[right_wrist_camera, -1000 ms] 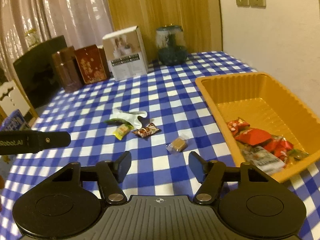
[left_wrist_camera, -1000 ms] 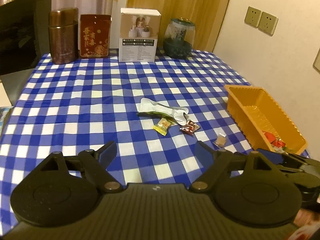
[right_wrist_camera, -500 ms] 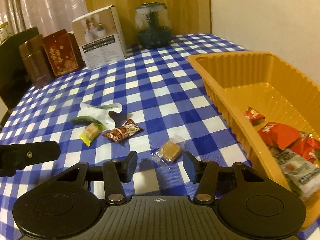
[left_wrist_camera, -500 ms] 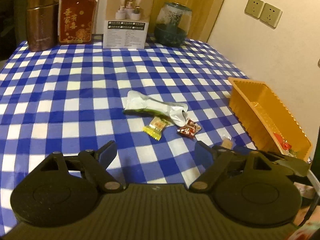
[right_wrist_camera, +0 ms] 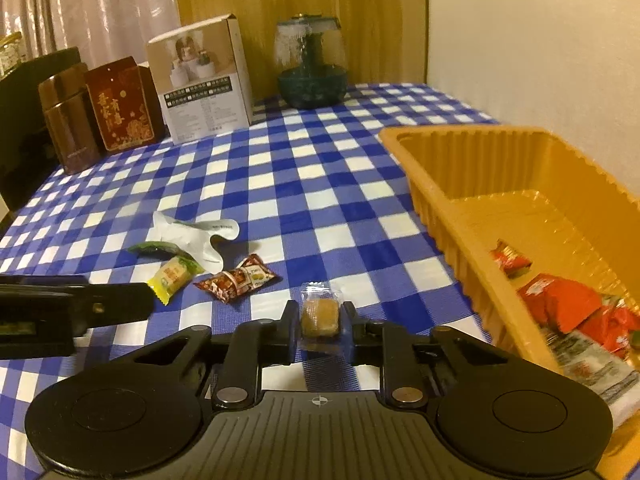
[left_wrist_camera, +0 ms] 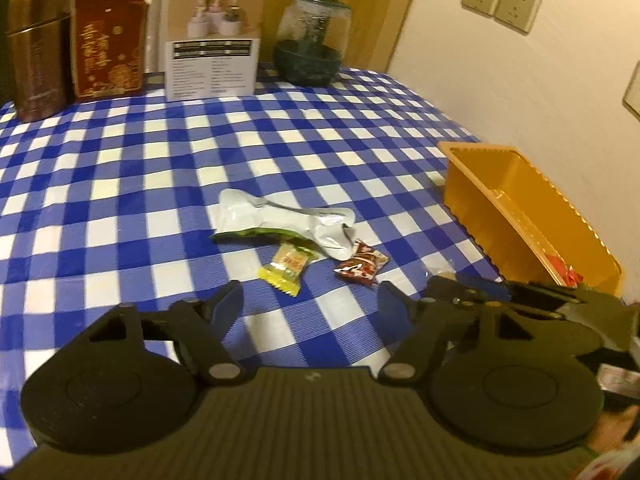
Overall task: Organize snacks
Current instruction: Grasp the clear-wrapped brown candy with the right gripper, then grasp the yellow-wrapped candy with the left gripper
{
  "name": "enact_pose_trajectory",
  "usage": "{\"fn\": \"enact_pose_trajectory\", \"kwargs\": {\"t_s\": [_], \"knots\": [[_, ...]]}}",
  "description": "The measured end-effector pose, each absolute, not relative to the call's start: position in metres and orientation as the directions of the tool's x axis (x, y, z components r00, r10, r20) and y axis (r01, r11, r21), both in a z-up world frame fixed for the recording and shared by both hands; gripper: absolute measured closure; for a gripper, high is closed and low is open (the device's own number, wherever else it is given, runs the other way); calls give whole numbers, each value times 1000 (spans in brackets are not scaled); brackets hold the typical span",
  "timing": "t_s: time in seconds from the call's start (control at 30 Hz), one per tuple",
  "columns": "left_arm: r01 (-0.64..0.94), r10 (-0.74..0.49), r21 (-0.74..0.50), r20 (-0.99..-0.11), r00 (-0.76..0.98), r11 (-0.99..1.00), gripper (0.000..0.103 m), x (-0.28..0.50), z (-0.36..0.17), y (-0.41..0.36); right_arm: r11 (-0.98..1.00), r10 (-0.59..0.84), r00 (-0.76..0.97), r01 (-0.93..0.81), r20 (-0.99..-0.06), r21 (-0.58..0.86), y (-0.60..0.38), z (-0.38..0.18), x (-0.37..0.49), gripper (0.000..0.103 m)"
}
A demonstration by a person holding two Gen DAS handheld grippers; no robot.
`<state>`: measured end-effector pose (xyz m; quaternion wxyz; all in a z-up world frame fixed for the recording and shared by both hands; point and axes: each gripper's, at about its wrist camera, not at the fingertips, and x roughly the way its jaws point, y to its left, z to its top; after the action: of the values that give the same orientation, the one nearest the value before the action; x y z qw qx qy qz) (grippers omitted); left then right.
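My right gripper (right_wrist_camera: 319, 322) is shut on a small brown snack in a clear wrapper (right_wrist_camera: 319, 314), low over the checked tablecloth. Left of it lie a red-brown candy (right_wrist_camera: 236, 282), a yellow candy (right_wrist_camera: 171, 278) and a crumpled white-and-green wrapper (right_wrist_camera: 192, 236). The orange tray (right_wrist_camera: 440, 216) at the right holds several red packets (right_wrist_camera: 560, 308). My left gripper (left_wrist_camera: 310, 300) hovers just short of the yellow candy (left_wrist_camera: 289, 266) and the red-brown candy (left_wrist_camera: 362, 266); its jaws are closing with nothing between them. The right gripper's fingers (left_wrist_camera: 472, 292) show at its right, before the tray (left_wrist_camera: 480, 184).
Along the table's far edge stand a brown tin (right_wrist_camera: 68, 120), a red box (right_wrist_camera: 124, 104), a white carton (right_wrist_camera: 200, 76) and a dark glass jar (right_wrist_camera: 312, 68). A wall with sockets (left_wrist_camera: 500, 0) runs along the right side, behind the tray.
My right gripper dropped toward the brown snack and closed on it. My left gripper moved forward and lower toward the candies, and its jaws narrowed.
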<state>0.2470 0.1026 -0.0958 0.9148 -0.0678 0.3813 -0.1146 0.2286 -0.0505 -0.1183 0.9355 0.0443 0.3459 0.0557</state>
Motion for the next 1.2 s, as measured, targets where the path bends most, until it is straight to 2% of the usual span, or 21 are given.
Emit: {"fn": "enact_pose_trajectory", "kwargs": {"t_s": [0.07,0.2,0.33,0.5,0.77,1.2], "knots": [[179,-268,-200,-680,683,963,45,251,-97,98,989,134,755,-65,-642,130,-54,-117,227,81],[204,-252,-152,-677,691,967,49,259,-100,90,988,136,750,-58,-648,140,-57,-117,227,81],[178,-217,-128,-681,700,976,61,270,-108,94,987,144,742,-60,-655,149,-57,-119,227,81],[195,-182,-62,-700,691,979,69,283,-121,90,986,150,730,-60,-667,155,-56,-122,228,81],[216,-182,-39,-696,695,976,74,289,-131,84,985,153,729,-59,-667,161,-55,-123,228,81],[213,-175,-31,-690,702,977,75,293,-132,86,984,160,729,-66,-665,165,-53,-123,227,81]]}}
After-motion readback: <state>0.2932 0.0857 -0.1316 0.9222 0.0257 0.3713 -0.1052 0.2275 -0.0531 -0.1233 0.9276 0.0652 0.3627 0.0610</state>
